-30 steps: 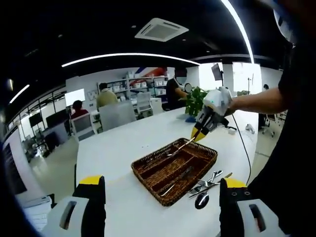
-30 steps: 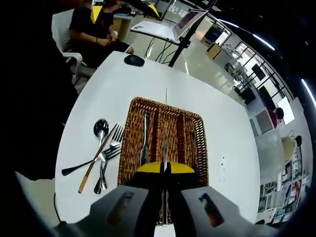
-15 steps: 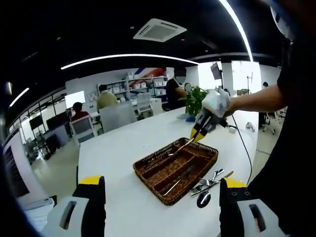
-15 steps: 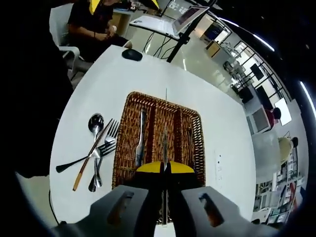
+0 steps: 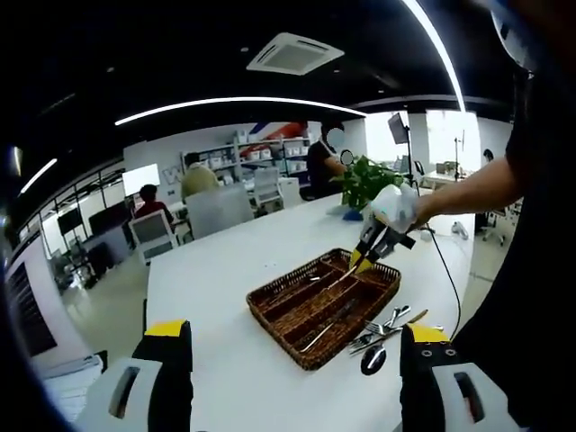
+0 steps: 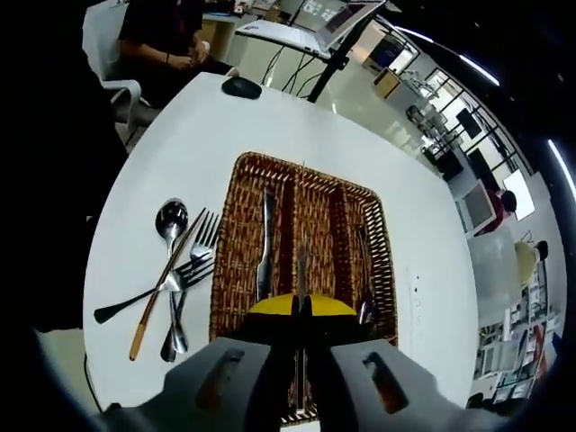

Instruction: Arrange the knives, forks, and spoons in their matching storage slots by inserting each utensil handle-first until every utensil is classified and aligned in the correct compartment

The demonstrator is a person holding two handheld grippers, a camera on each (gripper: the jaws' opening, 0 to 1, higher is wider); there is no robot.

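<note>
The right gripper [image 6: 301,308], jaws clenched on a slim silver utensil [image 6: 302,270], hangs over the middle slot of the brown woven wicker tray [image 6: 243,229] on the white table [image 6: 180,135], a silver knife [image 6: 264,247] lying in the slot to its left. The left gripper [image 5: 288,346] stands with jaws released, well apart from the tray. Loose silver spoons and forks [image 6: 180,270] with a wooden-handled piece lie crossed just beside the tray

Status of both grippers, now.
Left gripper: open, holding nothing.
Right gripper: shut on a utensil over the wicker tray's middle compartment; which kind of utensil cannot be told.
</note>
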